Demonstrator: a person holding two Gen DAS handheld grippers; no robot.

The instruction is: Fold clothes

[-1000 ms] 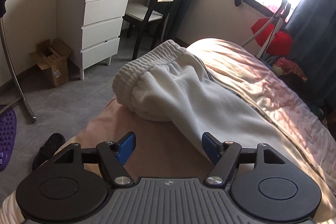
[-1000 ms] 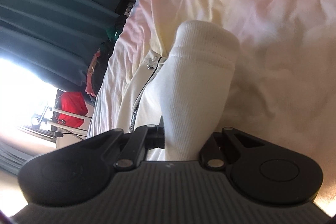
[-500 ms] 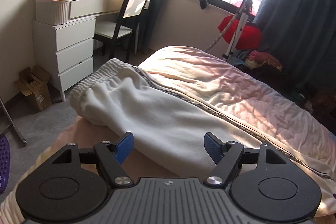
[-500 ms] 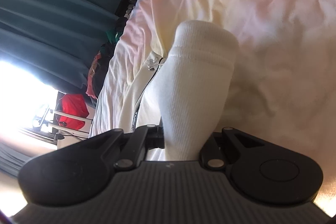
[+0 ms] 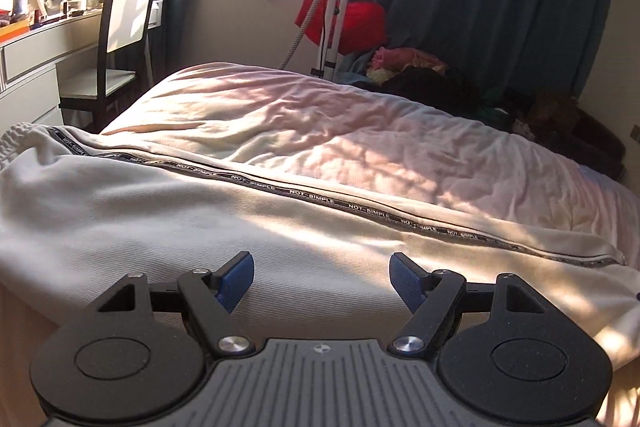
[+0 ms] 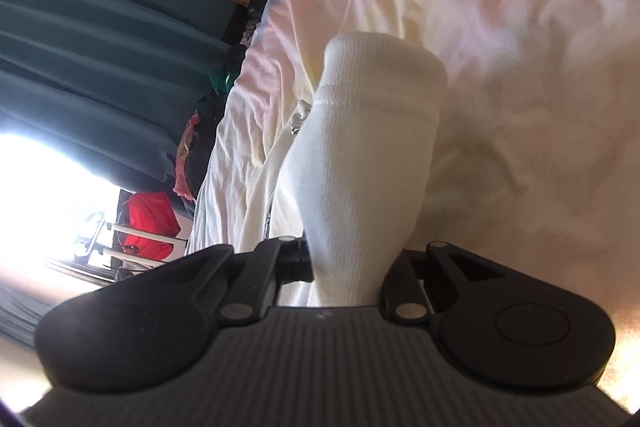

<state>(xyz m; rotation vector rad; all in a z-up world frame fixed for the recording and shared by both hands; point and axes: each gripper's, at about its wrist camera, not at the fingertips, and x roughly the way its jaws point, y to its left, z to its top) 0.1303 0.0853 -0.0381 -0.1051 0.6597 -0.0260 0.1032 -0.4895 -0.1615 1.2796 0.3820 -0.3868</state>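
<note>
Lying crosswise just ahead of the wide-open, empty left gripper, the trousers have their cuff pinched in the right gripper.

The white sweatpants are showing a soft, matt fleecy cloth with a woven printed tape down the side, and their ribbed knit cuff is looking finely ridged. The left gripper is showing matt black plastic arms, shiny metal pivot pins, a ridged grey plastic body and blue textured pads. The bed cover is lying as crumpled matt cloth, and the curtain is hanging as dull heavy fabric.
</note>
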